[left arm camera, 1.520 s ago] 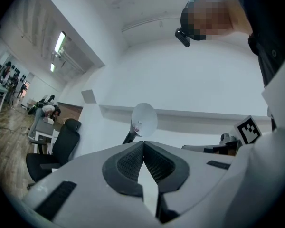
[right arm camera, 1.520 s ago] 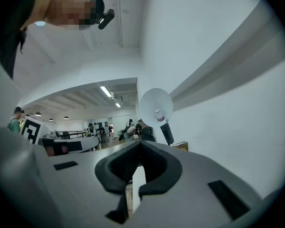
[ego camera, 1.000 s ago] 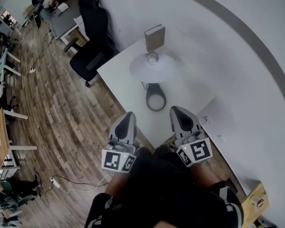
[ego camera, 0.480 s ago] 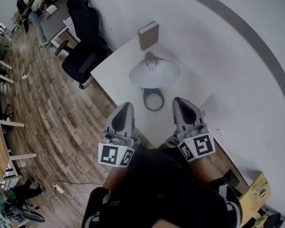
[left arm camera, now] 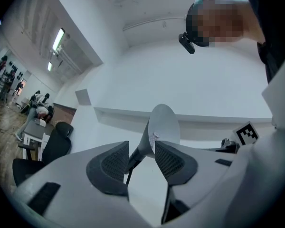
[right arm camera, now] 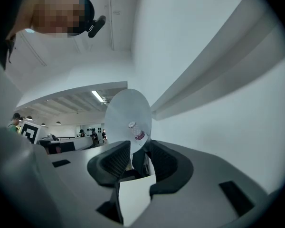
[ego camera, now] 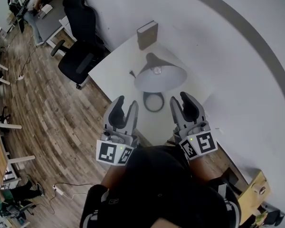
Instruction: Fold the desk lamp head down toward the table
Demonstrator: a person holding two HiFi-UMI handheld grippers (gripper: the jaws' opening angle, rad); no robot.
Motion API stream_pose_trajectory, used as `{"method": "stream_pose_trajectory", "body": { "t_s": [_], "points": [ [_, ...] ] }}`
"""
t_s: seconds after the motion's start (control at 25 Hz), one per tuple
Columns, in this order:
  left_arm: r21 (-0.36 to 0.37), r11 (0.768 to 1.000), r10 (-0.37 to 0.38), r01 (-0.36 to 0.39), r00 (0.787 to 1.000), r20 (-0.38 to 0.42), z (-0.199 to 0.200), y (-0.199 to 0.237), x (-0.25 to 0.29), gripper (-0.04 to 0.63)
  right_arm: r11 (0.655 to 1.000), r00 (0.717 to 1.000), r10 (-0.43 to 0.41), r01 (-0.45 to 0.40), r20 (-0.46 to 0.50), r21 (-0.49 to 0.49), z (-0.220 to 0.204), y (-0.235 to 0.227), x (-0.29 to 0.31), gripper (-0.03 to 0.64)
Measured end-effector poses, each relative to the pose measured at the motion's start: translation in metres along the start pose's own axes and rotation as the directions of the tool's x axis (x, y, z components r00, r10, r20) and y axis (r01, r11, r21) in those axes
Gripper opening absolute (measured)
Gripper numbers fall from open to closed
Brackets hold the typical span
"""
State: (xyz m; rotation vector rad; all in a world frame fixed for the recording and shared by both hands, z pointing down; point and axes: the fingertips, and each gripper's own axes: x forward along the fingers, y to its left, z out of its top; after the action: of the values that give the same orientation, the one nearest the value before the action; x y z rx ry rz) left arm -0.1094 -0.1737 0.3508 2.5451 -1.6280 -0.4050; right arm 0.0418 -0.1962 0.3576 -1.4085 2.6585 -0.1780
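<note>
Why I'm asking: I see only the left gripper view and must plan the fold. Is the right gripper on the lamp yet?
Observer: No. In the head view the right gripper is short of the lamp head. Its jaws are opening and grip nothing.
Operator: What does the lamp stand on?
Observer: A black ring base on the white table. It lies between the left gripper and the right one.
</note>
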Motion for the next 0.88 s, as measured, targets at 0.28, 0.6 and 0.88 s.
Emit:
{"method": "stream_pose_trajectory", "body": {
  "t_s": [0.28, 0.6, 0.88],
  "points": [
    [0.019, 0.998, -0.054, 0.054, 0.998, -0.039, -0.001, -0.003, 0.021, 0.270, 1.000, 1.000, -0.004, 0.004, 0.005, 0.007, 0.004, -0.007, 0.015, 0.184],
    [0.017, 0.996, -0.089, 0.090, 0.995, -0.048, 0.000, -0.006, 0.043, 0.279, 1.000, 1.000, 0.014, -0.014, 0.001, 0.006, 0.006, -0.009, 0.029, 0.184],
    [0.039, 0.993, -0.106, 0.108, 0.993, -0.054, -0.001, -0.006, 0.063, 0.272, 1.000, 1.000, 0.029, -0.029, -0.011, -0.003, 0.002, -0.015, 0.045, 0.179]
  ]
}}
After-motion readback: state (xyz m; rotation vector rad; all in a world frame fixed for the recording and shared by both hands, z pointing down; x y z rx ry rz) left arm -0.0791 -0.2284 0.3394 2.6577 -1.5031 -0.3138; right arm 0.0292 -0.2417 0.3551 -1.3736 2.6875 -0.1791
